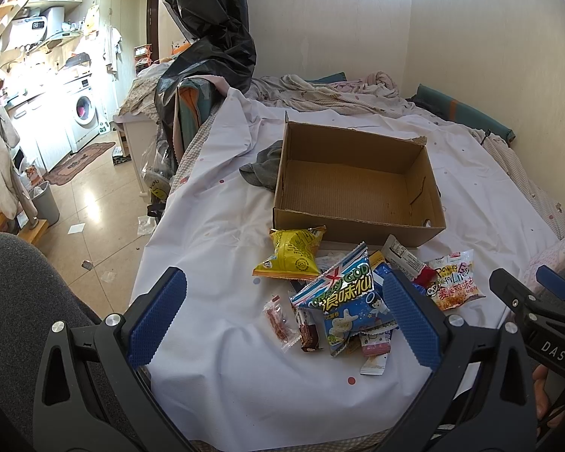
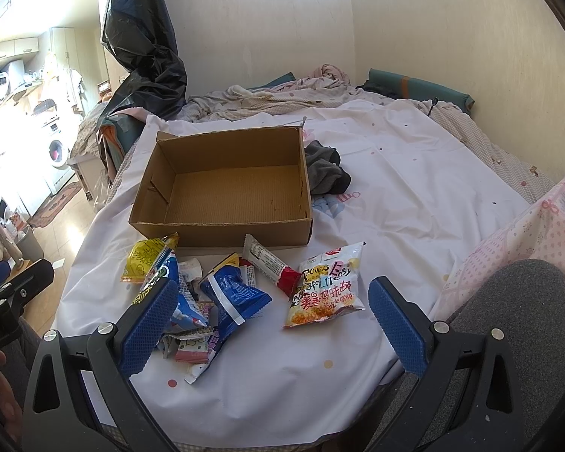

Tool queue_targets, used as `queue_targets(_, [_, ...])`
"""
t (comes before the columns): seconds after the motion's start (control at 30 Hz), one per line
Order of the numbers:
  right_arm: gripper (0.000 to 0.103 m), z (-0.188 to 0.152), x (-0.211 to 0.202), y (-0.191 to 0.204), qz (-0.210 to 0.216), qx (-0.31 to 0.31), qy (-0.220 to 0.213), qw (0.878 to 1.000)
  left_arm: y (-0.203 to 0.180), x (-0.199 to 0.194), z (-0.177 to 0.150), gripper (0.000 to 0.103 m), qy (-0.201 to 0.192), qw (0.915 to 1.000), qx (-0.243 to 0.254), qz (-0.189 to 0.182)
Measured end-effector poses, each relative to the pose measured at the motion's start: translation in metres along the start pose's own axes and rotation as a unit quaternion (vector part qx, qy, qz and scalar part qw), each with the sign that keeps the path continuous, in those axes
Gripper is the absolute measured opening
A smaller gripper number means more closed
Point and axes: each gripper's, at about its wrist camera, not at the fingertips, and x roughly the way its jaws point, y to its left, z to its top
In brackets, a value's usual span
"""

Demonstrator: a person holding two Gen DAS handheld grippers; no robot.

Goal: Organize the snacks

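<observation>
Both claws empty with jaws spread wide: left gripper [image 1: 282, 320] hangs over the near-left part of the snack pile, right gripper [image 2: 271, 324] over the near-right. Landmark is the cardboard box [image 1: 358, 226], bare inside, sitting on the white sheet [image 1: 214, 376]; every snack lies just in front of its near wall, none inside, so my read is sorting hasn't started. Risks: packets overlap, so closing on the big blue-white bag [image 1: 342, 301] likely drags or pinches the small ones tucked under it; glossy air-filled film can squirt out of the pads or crush; soft bedding gives under a downward press and the sheet may bunch into the jaws; the box is light and could slide if bumped. Yellow packet [image 1: 292, 254] touches the box front, left end. Orange-print packet [image 2: 326, 286] lies flat, in front of the right end, easiest first pick. Grey cloth [image 2: 326, 171] beside the box is not a snack.
</observation>
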Motion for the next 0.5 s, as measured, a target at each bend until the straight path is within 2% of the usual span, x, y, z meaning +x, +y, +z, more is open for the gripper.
queue_targets(0.5, [0.103,-0.0023,0.0044,0.0053,0.005,-0.002,0.003,1.0,0.0008,-0.0006,0.0001,0.103,0.0,1.0,-0.001,-0.001])
